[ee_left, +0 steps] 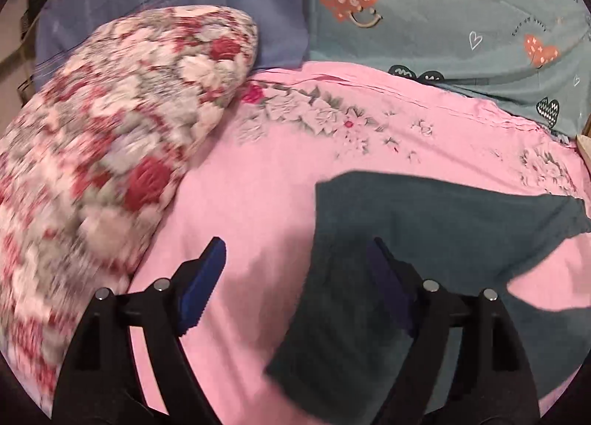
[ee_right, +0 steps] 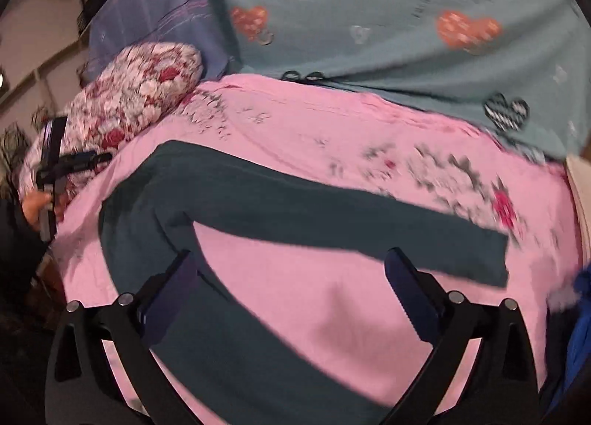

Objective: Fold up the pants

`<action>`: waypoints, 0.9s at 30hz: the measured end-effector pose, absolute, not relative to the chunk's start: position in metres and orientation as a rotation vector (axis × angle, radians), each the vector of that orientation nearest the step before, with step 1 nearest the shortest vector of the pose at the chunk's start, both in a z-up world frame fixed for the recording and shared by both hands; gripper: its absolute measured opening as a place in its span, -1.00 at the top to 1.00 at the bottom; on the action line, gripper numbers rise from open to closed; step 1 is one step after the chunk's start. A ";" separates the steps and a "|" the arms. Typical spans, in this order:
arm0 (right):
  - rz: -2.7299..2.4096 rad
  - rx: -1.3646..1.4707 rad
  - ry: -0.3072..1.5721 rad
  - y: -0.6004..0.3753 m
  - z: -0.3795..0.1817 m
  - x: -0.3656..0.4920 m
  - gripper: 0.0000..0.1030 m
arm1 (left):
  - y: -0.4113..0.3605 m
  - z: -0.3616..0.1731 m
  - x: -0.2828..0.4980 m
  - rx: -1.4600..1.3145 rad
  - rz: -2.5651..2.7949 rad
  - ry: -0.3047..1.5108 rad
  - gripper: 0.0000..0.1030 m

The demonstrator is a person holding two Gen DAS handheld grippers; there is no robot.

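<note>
Much of both views is smeared by motion blur, and the dark teal pants [ee_right: 258, 203] run out of frame at the bottom of each view, so you cannot see their full outline. In the right wrist view one leg stretches across the pink bedsheet [ee_right: 314, 299] to the right, ending in a cut-off-looking hem; the other leg passes downward beneath your right gripper [ee_right: 291, 299] and is lost behind its frame. A blue item [ee_right: 581, 332] at the far right edge is too cropped to identify.

The pants [ee_left: 424, 225] lie flat on the pink bedsheet [ee_left: 258, 203]. In the left wrist view the fabric sits under the right-hand finger of your left gripper [ee_left: 295, 277], while the other finger stands over bare sheet. Whether either finger touches the cloth cannot be told.

Both pairs of fingers are spread wide and grasp nothing. The floral pillow [ee_left: 110, 122] lies to the left, beside the pants but apart from them; a teal heart-print cover [ee_left: 443, 19] lies beyond the pink sheet. Your left gripper [ee_right: 55, 166] also appears small at the left edge of the right wrist view.
</note>
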State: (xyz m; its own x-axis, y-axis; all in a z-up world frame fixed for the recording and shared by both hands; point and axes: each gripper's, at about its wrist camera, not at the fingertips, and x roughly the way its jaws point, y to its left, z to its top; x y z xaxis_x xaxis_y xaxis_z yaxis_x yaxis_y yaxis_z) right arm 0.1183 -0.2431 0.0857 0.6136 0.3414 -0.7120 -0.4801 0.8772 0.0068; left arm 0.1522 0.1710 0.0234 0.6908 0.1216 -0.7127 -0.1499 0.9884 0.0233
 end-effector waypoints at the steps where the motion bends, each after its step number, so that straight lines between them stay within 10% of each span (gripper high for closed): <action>1: 0.494 -0.231 0.793 -0.218 0.076 0.145 -0.97 | 0.173 0.018 0.172 -0.038 0.142 0.807 -0.56; 10: 0.572 -0.475 0.921 -0.110 -0.013 0.275 -0.90 | 0.178 -0.043 0.287 0.005 0.096 0.996 -0.18; 16: 0.730 -0.394 1.034 -0.118 -0.027 0.295 0.70 | 0.169 -0.052 0.298 -0.004 0.014 1.024 0.66; 27: 0.763 -0.314 0.983 -0.129 -0.005 0.281 0.91 | 0.168 -0.025 0.283 -0.032 0.015 0.953 0.68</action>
